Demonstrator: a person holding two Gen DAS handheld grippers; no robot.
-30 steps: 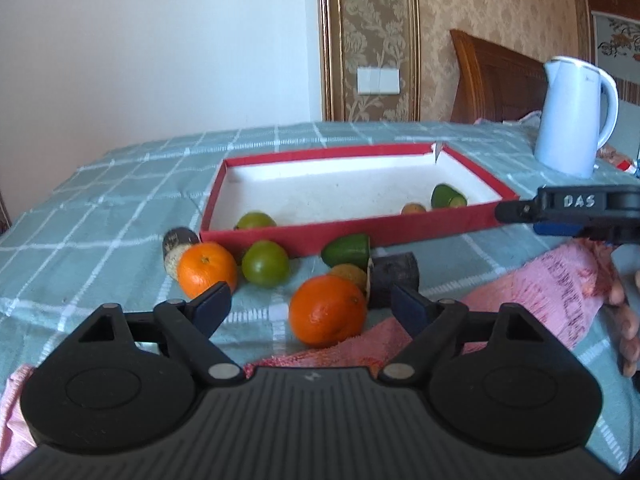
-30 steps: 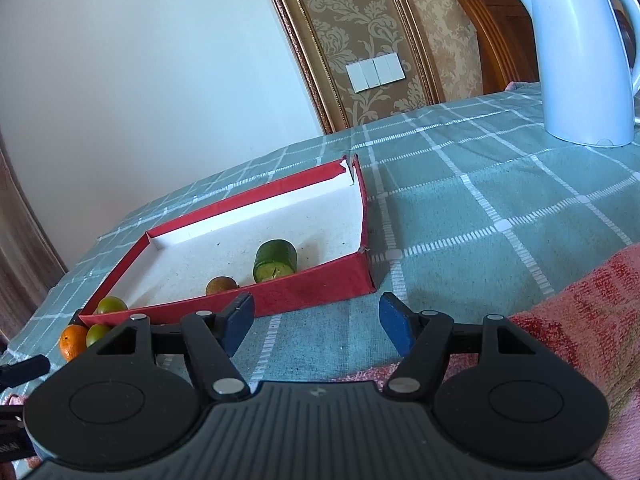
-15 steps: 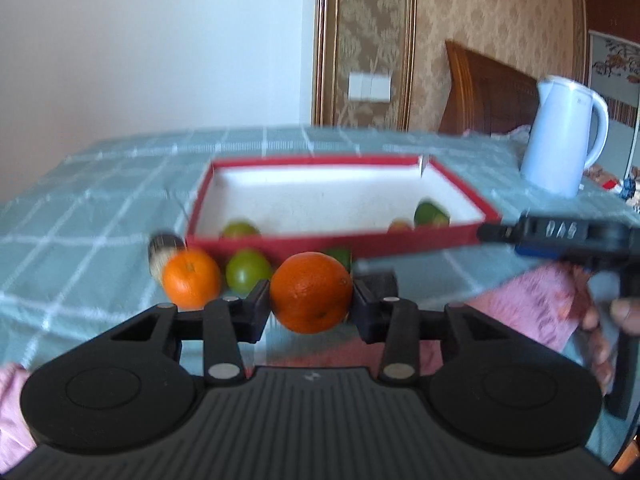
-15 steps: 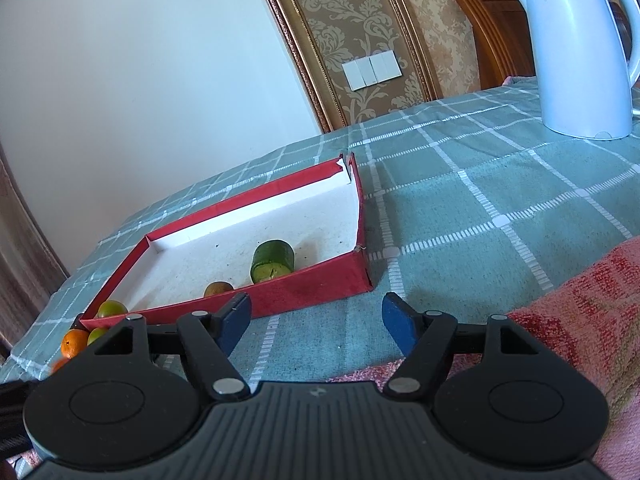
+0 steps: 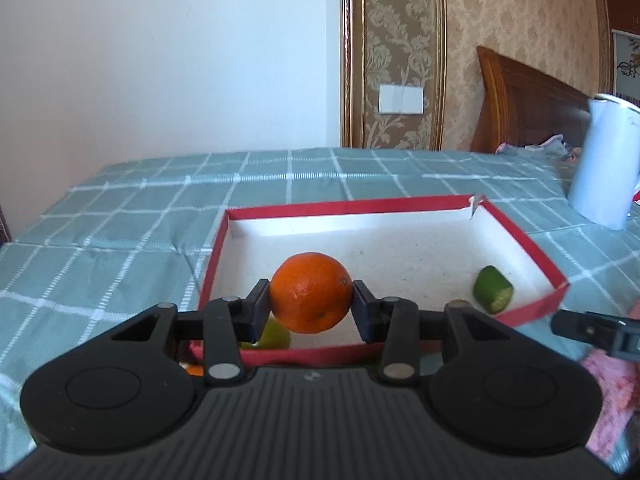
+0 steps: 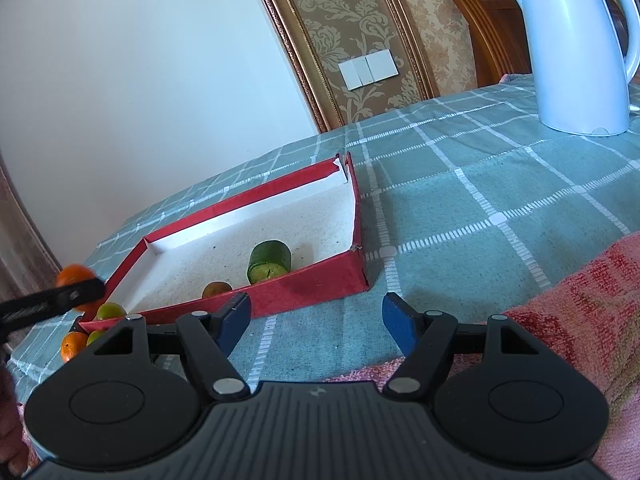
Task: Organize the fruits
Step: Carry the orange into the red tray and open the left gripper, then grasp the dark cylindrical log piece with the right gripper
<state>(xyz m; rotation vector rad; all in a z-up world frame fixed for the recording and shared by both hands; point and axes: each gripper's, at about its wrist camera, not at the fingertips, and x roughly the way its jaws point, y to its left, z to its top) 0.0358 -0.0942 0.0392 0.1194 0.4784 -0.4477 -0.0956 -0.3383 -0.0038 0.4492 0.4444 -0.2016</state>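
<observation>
Oranges go in the red tray (image 5: pixel 520 236), so our left tongs (image 5: pixel 312 304) clamp one orange (image 5: pixel 310 298) above its near edge. Right tongs (image 6: pixel 316 320) wait agape, empty, over the surface (image 6: pixel 460 216).

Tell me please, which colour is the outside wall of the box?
Red; the box has a white inside. It shows best in the right wrist view.

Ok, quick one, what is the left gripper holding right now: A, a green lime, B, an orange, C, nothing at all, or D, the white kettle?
B: the left gripper has its pads pressed on both sides of an orange, lifted above the near edge of the red tray.
</observation>
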